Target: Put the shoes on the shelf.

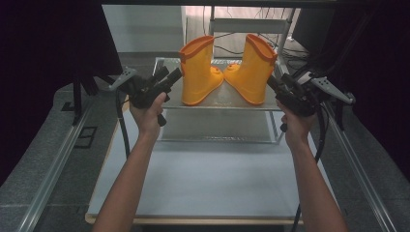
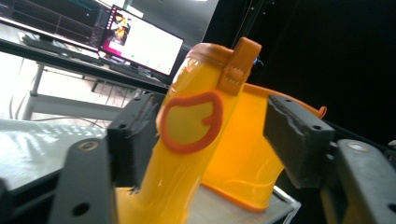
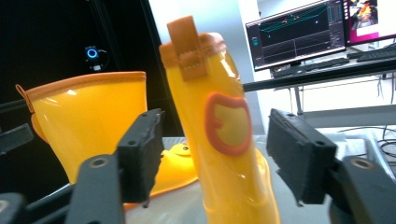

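Two yellow rubber boots with orange trim stand upright on a clear raised shelf point(image 1: 227, 100), toes meeting. My left gripper point(image 1: 171, 77) is level at the heel side of the left boot point(image 1: 198, 72). In the left gripper view the left gripper point(image 2: 212, 135) is open, that boot's shaft point(image 2: 196, 140) rises between its pads, and the other boot point(image 2: 247, 154) stands behind. My right gripper point(image 1: 271, 83) is by the back of the right boot point(image 1: 254, 70). Seen along its own jaws, the right gripper point(image 3: 215, 149) is open with gaps on both sides of the shaft point(image 3: 224, 140); the left boot point(image 3: 88, 121) is beyond.
The shelf stands at the far end of a white tabletop point(image 1: 212, 179) flanked by metal rails point(image 1: 53, 164). A lower shelf level point(image 1: 217, 130) lies under the boots. Behind is a desk with monitors point(image 3: 299, 32) and cables. Dark curtains hang on both sides.
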Motion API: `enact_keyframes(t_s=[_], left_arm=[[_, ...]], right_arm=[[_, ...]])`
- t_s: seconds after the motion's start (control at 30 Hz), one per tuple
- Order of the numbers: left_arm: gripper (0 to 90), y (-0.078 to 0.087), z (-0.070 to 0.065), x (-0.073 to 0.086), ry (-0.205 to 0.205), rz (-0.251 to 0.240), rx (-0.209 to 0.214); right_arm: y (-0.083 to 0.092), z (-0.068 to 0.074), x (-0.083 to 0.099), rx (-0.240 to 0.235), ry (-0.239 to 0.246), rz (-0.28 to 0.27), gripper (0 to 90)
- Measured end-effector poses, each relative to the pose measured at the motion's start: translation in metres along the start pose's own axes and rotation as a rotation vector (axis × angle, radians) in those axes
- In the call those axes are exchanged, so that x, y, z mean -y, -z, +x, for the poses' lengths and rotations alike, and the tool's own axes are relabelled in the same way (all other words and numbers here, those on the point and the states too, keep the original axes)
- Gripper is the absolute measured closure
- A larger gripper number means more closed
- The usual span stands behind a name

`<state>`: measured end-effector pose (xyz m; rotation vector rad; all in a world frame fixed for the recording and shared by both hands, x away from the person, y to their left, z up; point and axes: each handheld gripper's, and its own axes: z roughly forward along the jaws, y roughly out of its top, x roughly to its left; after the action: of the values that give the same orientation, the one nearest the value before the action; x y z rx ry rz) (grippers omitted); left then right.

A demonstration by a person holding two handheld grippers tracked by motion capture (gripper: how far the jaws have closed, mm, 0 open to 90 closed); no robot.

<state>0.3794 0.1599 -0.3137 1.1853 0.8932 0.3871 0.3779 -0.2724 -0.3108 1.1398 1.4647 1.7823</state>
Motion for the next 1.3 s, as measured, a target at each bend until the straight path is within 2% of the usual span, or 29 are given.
enact_keyframes(t_s=[0.07,0.23,0.37,0.43,0.6,0.83,1.0,1.07,1.2,1.3], left_arm=[[47.6,0.003,0.003,0.002,-0.008,0.009,-0.015],[73.2,-0.001,0.012,0.009,-0.037,0.071,-0.096],[85.7,-0.009,0.02,0.016,-0.019,0.116,-0.125],[89.4,-0.013,0.021,0.02,-0.027,0.138,-0.138],[89.8,-0.022,0.022,0.029,-0.053,0.196,-0.178],[89.9,-0.029,0.027,0.038,-0.056,0.255,-0.211],[89.9,-0.037,0.026,0.045,-0.067,0.286,-0.214],[89.9,-0.039,0.025,0.046,-0.07,0.285,-0.222],[90.0,-0.04,0.025,0.046,-0.081,0.289,-0.23],[89.9,-0.039,0.027,0.048,-0.08,0.305,-0.238]], right_arm=[[0.003,-0.005,0.002,0.01,-0.003,0.0,47.6],[0.002,-0.018,0.007,0.02,-0.003,0.057,68.0],[-0.005,-0.024,0.015,0.046,0.01,0.125,83.4],[-0.008,-0.026,0.019,0.064,0.014,0.15,89.4],[-0.018,-0.03,0.027,0.076,0.005,0.215,89.8],[-0.029,-0.03,0.04,0.101,0.029,0.285,89.9],[-0.034,-0.025,0.044,0.117,0.048,0.295,89.9],[-0.036,-0.024,0.043,0.133,0.057,0.297,89.9],[-0.039,-0.025,0.044,0.161,0.098,0.319,89.9],[-0.041,-0.026,0.045,0.166,0.104,0.335,89.9]])
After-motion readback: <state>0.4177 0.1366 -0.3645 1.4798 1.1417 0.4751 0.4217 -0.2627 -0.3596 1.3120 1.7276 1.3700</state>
